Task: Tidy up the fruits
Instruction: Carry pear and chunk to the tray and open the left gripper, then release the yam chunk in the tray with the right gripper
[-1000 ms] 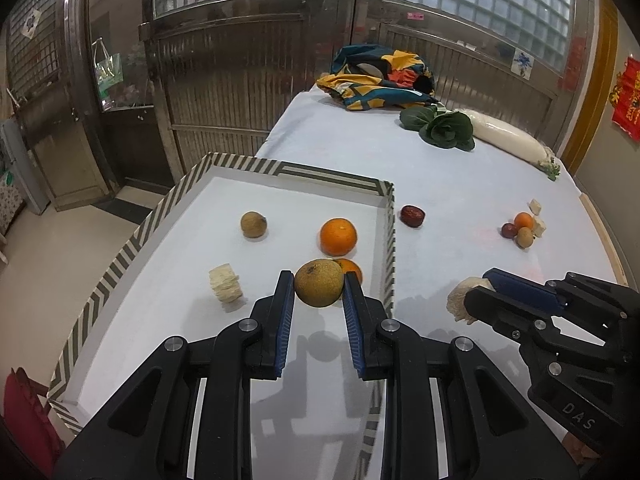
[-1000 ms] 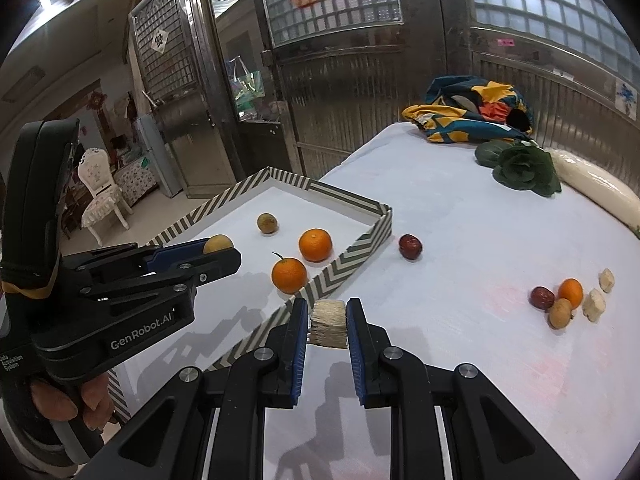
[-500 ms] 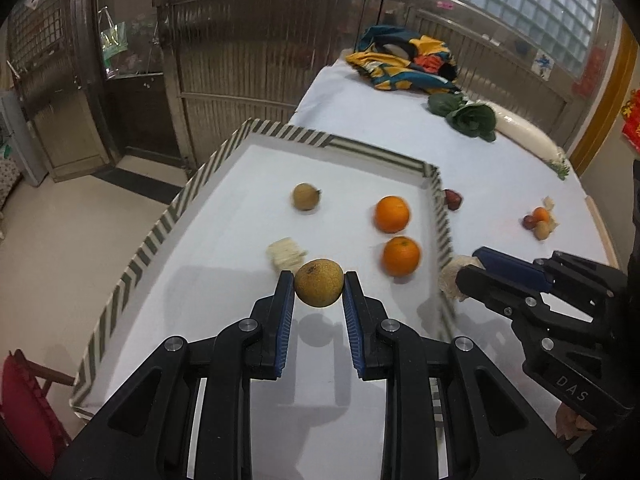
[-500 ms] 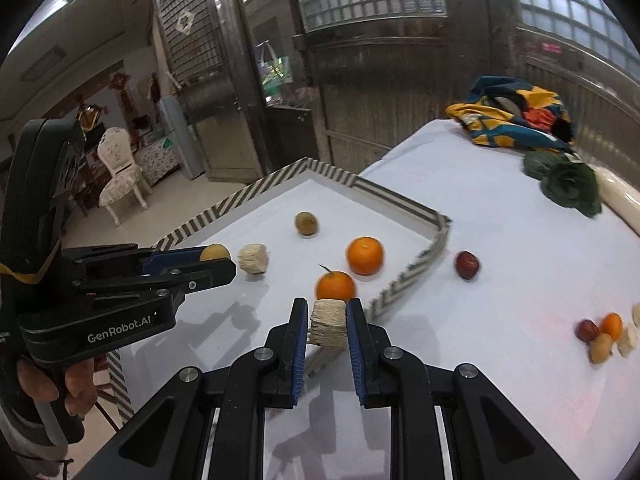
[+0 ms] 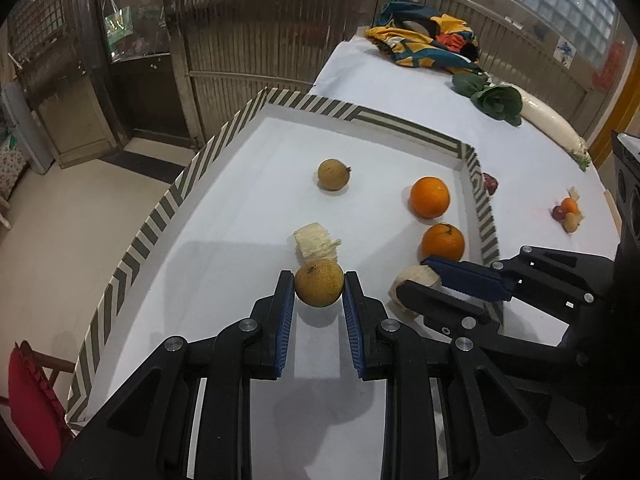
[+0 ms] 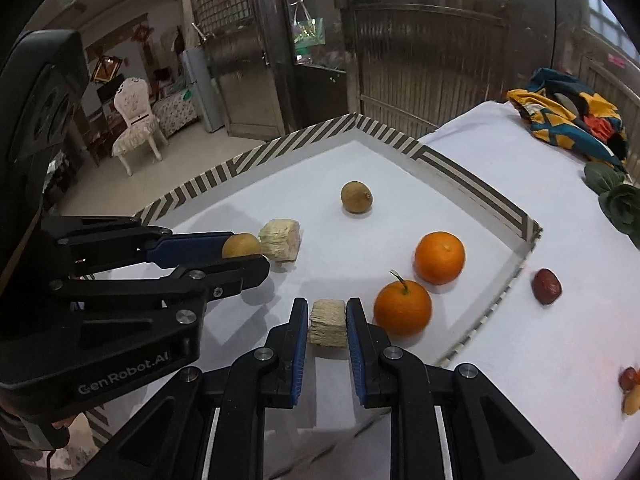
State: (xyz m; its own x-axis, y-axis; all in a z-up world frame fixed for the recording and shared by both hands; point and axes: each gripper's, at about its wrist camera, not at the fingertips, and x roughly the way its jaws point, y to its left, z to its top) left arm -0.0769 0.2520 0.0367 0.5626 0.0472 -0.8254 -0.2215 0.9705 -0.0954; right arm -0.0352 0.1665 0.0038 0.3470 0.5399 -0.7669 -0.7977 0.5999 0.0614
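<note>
A white tray with a striped rim holds two oranges, a brown round fruit and a pale ridged chunk. My left gripper is shut on a brown-yellow round fruit held above the tray's near part; it also shows in the right wrist view. My right gripper is shut on a second pale ridged chunk, over the tray beside the near orange. That chunk shows in the left wrist view.
On the white tablecloth right of the tray lie a dark red fruit and a small cluster of fruits. Further back are leafy greens, a white radish and a colourful cloth. The tray overhangs the floor at left.
Both grippers have moved left and further over the tray, each still holding its item. The right gripper's chunk has crossed from above the rim to inside the tray.
</note>
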